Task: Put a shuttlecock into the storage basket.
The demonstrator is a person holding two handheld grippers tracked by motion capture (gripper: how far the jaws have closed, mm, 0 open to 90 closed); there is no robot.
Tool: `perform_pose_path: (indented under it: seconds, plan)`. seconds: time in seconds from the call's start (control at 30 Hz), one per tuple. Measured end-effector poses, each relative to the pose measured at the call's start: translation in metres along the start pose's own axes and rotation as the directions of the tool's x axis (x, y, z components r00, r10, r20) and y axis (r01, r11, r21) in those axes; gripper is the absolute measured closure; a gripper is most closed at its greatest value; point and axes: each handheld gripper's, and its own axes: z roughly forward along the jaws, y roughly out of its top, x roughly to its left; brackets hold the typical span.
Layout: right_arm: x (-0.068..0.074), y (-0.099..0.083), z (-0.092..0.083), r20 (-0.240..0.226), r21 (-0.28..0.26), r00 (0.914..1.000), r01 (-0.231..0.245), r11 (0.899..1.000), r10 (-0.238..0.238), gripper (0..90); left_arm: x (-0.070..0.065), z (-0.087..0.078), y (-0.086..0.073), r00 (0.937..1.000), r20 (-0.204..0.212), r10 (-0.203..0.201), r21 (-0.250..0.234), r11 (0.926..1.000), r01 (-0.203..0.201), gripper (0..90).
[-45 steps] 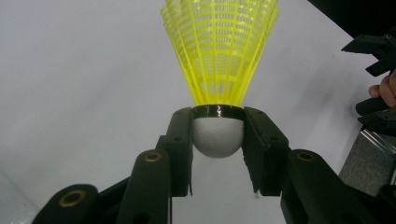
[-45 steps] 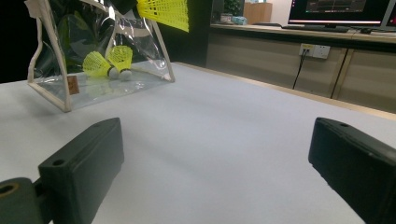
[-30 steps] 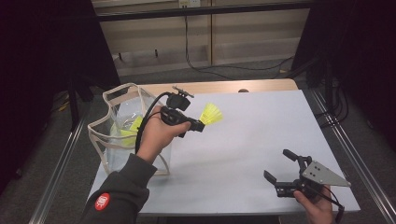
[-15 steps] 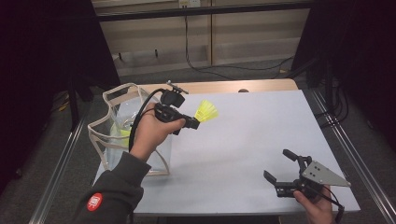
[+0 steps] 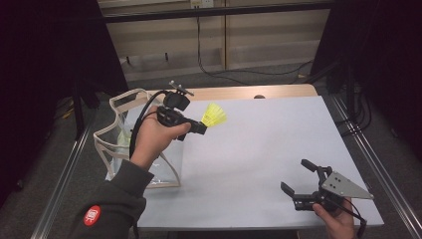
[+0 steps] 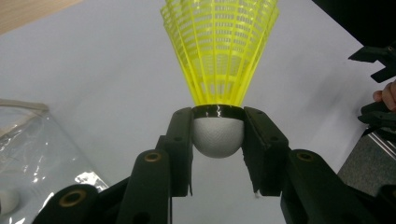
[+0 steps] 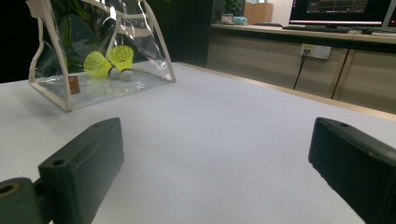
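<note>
My left gripper (image 5: 200, 127) is raised above the table next to the clear bag (image 5: 119, 130) and is shut on a yellow shuttlecock (image 5: 214, 115). Its pads (image 6: 184, 140) clamp the white cork head (image 6: 218, 136), and the yellow skirt (image 6: 219, 46) points away from the jaws. Two more yellow shuttlecocks (image 7: 109, 60) lie inside the clear bag (image 7: 84, 46), which stands upright at the table's left edge. My right gripper (image 5: 303, 178) rests low near the front right corner, open, with nothing between its jaws (image 7: 219, 163).
The white table top (image 5: 259, 144) stretches between the two grippers. A wooden strip (image 5: 259, 91) runs along the far edge. Metal rails (image 5: 370, 164) flank the table on both sides. Cables (image 5: 234, 74) lie on the floor behind.
My left gripper has lifted a little with the shuttlecock and drifted slightly toward the table's far side. The right gripper has stayed where it was.
</note>
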Motion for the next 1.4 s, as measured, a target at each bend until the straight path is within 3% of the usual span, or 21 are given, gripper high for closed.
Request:
perform_pose_path:
  seconds: [1.4]
  plan:
    - [0.0,0.0,0.0,-0.001,0.004,1.0,0.001,1.0,-0.001,3.2,0.012,-0.034,0.001,0.9991,-0.043,-0.006,-0.004,1.0,0.006,65.0]
